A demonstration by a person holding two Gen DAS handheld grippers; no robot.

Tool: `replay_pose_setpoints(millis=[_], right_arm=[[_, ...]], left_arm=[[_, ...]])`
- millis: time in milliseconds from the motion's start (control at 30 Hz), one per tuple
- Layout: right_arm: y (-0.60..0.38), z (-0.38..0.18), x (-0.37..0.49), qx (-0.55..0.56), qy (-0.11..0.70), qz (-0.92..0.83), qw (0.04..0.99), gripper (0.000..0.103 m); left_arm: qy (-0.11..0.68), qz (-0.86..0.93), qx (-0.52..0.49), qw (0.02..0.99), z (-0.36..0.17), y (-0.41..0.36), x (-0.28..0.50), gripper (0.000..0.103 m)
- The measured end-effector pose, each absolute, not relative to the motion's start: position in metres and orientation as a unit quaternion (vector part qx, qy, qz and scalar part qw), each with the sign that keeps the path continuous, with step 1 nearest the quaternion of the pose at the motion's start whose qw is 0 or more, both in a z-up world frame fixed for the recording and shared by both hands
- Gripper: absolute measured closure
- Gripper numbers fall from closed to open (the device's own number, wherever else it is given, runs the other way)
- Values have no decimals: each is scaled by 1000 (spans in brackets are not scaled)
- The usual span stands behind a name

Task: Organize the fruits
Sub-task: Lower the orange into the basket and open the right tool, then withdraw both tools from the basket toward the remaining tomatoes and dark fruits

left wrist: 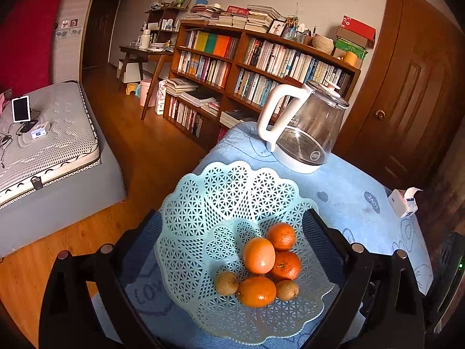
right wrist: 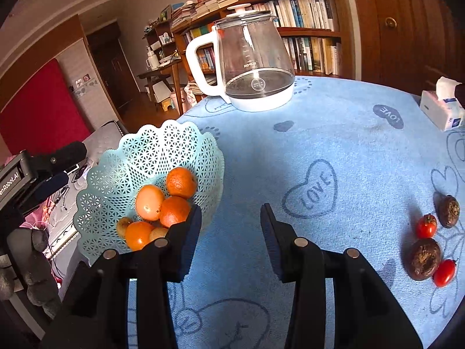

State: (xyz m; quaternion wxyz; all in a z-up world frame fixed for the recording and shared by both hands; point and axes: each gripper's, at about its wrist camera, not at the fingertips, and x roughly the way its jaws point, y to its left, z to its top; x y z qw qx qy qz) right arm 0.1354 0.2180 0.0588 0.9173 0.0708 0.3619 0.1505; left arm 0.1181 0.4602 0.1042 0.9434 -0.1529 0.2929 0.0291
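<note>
So the pale blue lattice basket sits at the left edge of the table, on the blue tablecloth. In it: four oranges piled in the middle plus two small brownish fruits, can't really tell what those are. Over on the right side of the cloth, well apart from the basket, two dark wrinkly fruits and two little red tomatoes lie loose. A glass kettle with a white handle stands at the back and looks empty. A tissue box is cut off at the edge.

The left gripper is spread wide, fingers either side of the basket, holding nothing. The right gripper is parted too, empty, over bare cloth just beside the basket, and its left finger hides part of the rim.
</note>
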Motion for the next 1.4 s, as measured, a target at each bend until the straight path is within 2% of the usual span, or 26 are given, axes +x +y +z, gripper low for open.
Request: replay_pose_setpoints(millis=[767,833,1167,1400], right_arm=[[163,46,115,100,366,106,919,60],[159,46,113,104,364,103,920,54],[137,40,106,118,366,84,919,54],[124,39,100,130,364,72,919,46]], left_arm=[[304,0,-118,945,98,425,119,5],[306,-2,-114,945,98,422,119,5],[297,-9,-56,953,96,391,114,5],[295,-27,-30,954,95,371,109,4]])
